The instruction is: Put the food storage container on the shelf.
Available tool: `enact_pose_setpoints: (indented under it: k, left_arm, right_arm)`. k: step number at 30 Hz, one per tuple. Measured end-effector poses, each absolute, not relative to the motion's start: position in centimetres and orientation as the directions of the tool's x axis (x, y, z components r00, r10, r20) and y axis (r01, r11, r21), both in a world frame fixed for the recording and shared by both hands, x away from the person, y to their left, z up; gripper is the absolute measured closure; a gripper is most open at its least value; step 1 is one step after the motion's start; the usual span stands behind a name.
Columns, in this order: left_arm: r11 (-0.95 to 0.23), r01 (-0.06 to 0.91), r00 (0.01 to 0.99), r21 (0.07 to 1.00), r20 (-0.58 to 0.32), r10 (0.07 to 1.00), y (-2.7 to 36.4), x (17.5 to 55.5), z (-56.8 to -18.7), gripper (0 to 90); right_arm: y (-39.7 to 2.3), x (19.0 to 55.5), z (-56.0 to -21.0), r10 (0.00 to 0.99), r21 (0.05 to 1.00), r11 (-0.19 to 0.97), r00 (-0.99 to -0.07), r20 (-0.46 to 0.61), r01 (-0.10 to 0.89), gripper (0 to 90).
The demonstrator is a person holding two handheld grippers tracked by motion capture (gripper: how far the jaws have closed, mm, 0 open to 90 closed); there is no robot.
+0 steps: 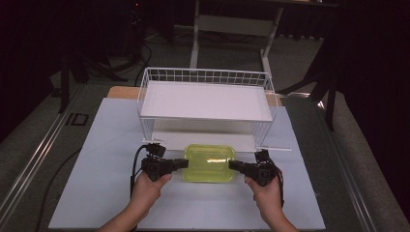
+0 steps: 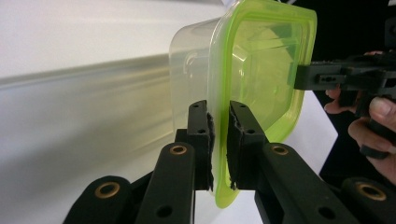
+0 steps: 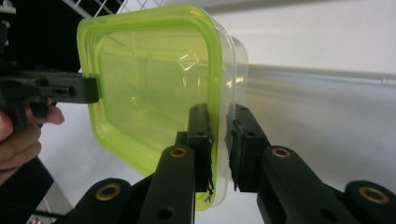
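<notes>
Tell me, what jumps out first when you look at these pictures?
The bright green-lidded clear container stands out, at the near middle of the white table, pinched by its lid rim at both ends: the left gripper and the right gripper. Just behind it stands a white wire shelf rack.

Colours seen on the table

A lime-green lidded clear plastic box [image 1: 210,163] is shown before a white wire-grid shelf [image 1: 205,99] (black grippers).
</notes>
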State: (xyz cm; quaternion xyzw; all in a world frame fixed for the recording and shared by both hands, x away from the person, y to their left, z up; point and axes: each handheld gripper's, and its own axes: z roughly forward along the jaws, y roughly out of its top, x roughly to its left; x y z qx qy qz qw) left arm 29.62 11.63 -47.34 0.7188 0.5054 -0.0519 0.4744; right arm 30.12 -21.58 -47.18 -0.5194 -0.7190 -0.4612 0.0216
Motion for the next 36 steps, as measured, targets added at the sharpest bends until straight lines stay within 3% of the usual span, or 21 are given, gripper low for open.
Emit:
enact_pose_setpoints:
  k: [20, 36]
  left_arm:
    - [0.016, 0.693, 0.458, 0.721, -0.457, 0.763, 11.2, 34.3, -49.3, 80.5]
    - [0.057, 0.701, 0.431, 0.711, -0.486, 0.76, 10.8, 36.9, -50.8, 78.6]
  right_arm:
    - [-19.8, 35.3, -48.5, 0.787, 0.686, -0.023, -0.41, 0.461, 0.728, 79.4]
    - [-19.4, 37.9, -49.5, 0.823, 0.681, -0.041, -0.362, 0.438, 0.731, 77.3]
